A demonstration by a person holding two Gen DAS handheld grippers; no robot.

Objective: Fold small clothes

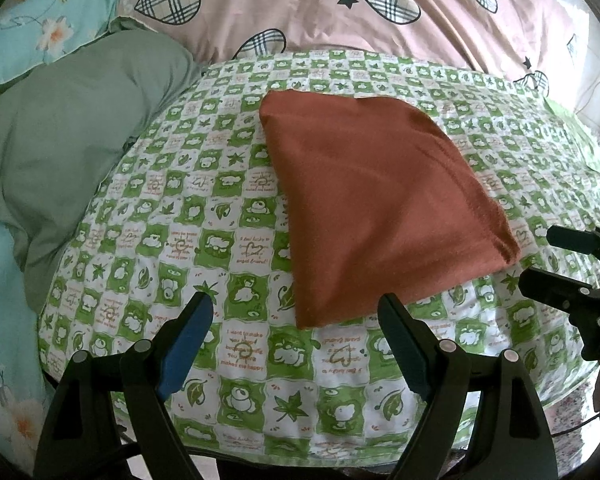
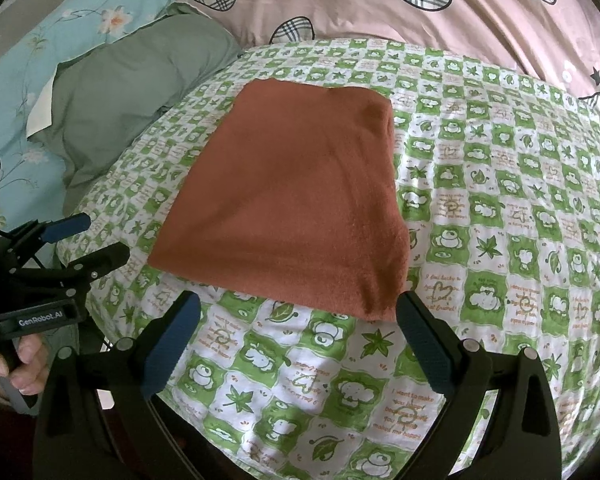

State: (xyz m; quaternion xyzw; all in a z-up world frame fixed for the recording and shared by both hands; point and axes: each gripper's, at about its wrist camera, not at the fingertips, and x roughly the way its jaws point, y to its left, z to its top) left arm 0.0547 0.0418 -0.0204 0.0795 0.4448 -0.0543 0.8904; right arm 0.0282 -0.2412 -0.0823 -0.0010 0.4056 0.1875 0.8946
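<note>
Daylit bed (image 1: 260,216), perhaps pillows (image 1: 76,128)

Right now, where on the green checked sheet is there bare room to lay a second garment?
Bare green checked sheet lies right of the folded rust-brown cloth, out to the pink heart-print bedding. A strip along the near edge is also free. Left is crowded: the grey-green pillow borders the sheet.

Soft, even daylight; sharp focus; strong fisheye bending and dark corners

Folded rust-orange cloth (image 1: 380,208) on green checked sheet (image 1: 180,240), before wide-spread left gripper (image 1: 296,312).
</note>
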